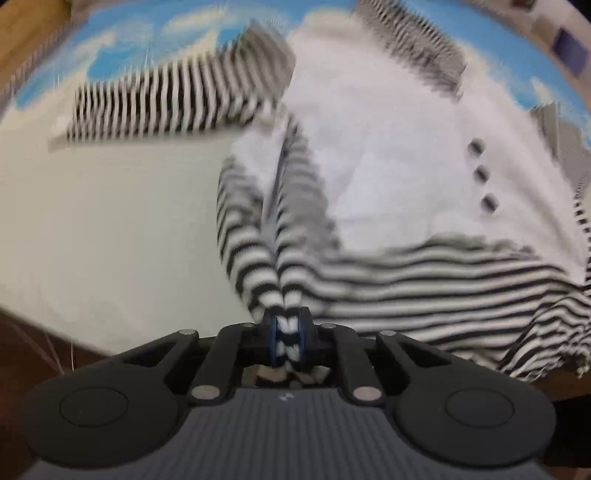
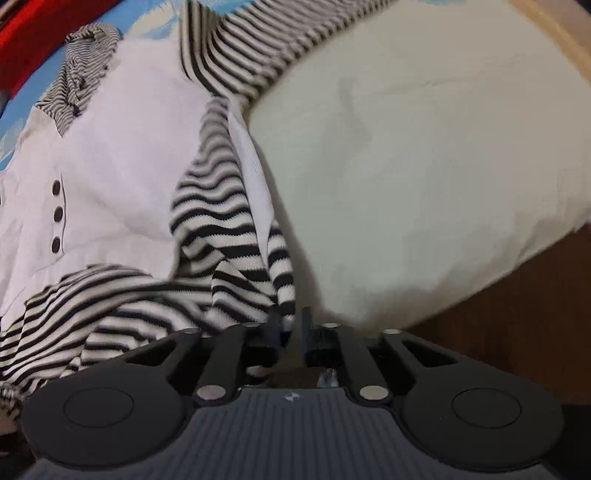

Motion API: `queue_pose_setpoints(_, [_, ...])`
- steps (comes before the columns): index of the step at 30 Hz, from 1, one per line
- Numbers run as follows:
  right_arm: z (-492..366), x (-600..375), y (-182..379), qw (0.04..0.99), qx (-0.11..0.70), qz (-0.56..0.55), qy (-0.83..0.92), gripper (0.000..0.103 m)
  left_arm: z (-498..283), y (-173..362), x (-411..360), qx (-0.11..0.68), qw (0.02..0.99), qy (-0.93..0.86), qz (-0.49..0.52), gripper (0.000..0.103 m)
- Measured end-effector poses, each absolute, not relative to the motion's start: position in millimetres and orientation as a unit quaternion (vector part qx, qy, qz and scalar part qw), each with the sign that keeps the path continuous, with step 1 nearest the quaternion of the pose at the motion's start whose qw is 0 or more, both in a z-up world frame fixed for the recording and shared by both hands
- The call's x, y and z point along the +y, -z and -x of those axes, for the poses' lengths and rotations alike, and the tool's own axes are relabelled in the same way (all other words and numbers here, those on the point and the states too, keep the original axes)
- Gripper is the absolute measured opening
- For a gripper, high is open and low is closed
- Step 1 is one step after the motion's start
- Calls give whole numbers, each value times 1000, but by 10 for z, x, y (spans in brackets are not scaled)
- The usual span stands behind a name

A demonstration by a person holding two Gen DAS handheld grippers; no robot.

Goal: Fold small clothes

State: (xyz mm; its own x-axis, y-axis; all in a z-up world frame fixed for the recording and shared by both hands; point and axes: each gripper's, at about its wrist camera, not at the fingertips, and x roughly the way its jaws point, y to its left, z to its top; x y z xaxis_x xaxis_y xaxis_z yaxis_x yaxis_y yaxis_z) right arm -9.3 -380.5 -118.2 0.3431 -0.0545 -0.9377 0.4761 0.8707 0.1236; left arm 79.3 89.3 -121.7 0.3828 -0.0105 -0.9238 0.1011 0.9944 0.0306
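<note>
A small white top (image 1: 388, 147) with black-and-white striped sleeves, hem and hood lies on a pale cloth. Three dark buttons (image 1: 482, 171) run down its front. My left gripper (image 1: 287, 334) is shut on a bunched corner of the striped hem (image 1: 273, 280) and lifts it. In the right wrist view the same top (image 2: 122, 155) shows with its buttons (image 2: 57, 214). My right gripper (image 2: 290, 330) stands at the other striped hem corner (image 2: 255, 273); its jaws are close together, with a narrow gap, and the cloth hangs at the left finger.
The pale cloth (image 1: 122, 221) covers the surface, over a blue cloud-print sheet (image 1: 122, 33). Dark brown wood (image 2: 517, 314) shows past the cloth's near edge. A striped sleeve (image 1: 166, 103) lies out to the left. Something red (image 2: 26, 40) sits at the far left.
</note>
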Motion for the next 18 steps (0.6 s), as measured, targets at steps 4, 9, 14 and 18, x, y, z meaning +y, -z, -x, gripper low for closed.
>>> queue_pose_setpoints(4, [82, -3480, 843, 869, 460, -143, 115, 43, -770, 1123, 758, 525, 847, 56, -65, 21])
queue_pose_setpoints(9, [-134, -3065, 1243, 838, 538, -87, 26, 56, -787, 1605, 683, 617, 778, 45, -110, 25])
queue_pose_setpoints(14, [-225, -3026, 1335, 814, 573, -74, 69, 54, -790, 1236, 691, 555, 827, 54, -71, 45])
queue_pose_setpoints(18, [-193, -2965, 754, 884, 457, -94, 44, 54, -756, 883, 705, 441, 895, 40, -44, 64])
